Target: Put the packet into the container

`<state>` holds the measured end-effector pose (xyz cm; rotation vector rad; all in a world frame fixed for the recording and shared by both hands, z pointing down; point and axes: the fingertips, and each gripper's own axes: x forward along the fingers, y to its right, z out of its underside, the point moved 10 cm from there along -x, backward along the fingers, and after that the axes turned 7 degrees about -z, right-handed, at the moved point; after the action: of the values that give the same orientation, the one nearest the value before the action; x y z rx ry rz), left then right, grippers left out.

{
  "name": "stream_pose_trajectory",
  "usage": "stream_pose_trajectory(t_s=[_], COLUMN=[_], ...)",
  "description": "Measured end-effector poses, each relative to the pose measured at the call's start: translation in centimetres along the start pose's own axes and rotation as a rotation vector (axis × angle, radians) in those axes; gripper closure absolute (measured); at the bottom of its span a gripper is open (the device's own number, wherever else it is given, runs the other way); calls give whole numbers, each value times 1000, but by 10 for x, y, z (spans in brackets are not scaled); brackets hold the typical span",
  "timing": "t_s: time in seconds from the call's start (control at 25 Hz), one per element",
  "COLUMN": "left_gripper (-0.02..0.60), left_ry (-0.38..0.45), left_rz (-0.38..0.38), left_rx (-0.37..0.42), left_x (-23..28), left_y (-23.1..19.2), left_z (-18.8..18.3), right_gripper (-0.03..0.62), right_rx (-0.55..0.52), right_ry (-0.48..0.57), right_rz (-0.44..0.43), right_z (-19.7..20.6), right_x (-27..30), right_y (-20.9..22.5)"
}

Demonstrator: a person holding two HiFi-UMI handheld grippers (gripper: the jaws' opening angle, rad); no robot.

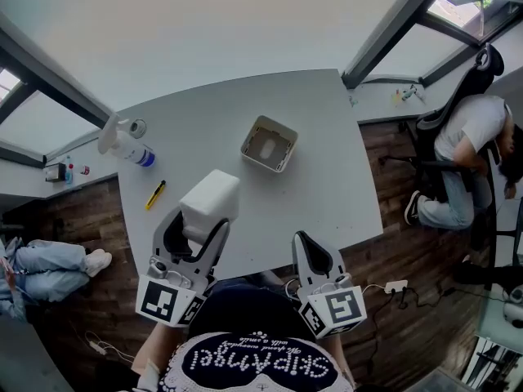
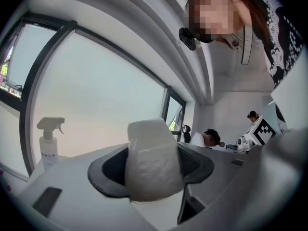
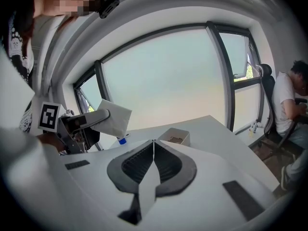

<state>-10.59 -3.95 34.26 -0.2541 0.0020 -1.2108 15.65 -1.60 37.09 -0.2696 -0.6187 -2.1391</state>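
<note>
White soft packet (image 1: 211, 205), boxy pillow shape, plain with no print to read, was up off the tabletop and clamped in the left gripper (image 1: 196, 229). In the left gripper view the packet (image 2: 153, 150) showed a crinkled film wrap with a fold seam down its left side and a rounded top edge. It stood upright between the fingers and stuck out well past their tips. Left gripper (image 2: 153, 177) fingers were parted only by the packet's width and pressed on both its sides. From the right gripper view the packet (image 3: 114, 118) sat tilted in the air, with one corner pointing up.

Square white open-top container (image 1: 282, 129) stood on the light grey tabletop (image 1: 327, 186), past the packet and to its right, well apart from it. The inside looked dark and its contents could not be made out. Same container (image 3: 174, 131) showed just beyond the right fingers in the right gripper view.

Right gripper (image 1: 302, 239) hung near the tabletop's front edge, off to the right of the packet. Its fingers (image 3: 139, 165) were pressed fully together with nothing between them.

White spray bottle with a blue base (image 1: 127, 147) lay on its side at the tabletop's left end. The bottle (image 2: 47, 146) also showed in the left gripper view. Small yellow-and-black tool (image 1: 155, 194) lay on the tabletop just left of the left gripper. A person in a white top (image 1: 466, 162) sat in a dark chair at far right, over a dark wood floor (image 1: 409, 300).
</note>
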Motion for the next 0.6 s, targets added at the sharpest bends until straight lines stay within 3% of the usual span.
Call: stream_pose_trajectory(t_s=[0.6], left_gripper=[305], left_ry=[-29], left_rz=[64], left_rx=[28], left_x=[14], left_y=[1], left_z=[-9], right_gripper=[579], right_rx=[36], right_ry=[19], right_rz=[55], right_z=[-4], right_x=[-7], right_y=[-9])
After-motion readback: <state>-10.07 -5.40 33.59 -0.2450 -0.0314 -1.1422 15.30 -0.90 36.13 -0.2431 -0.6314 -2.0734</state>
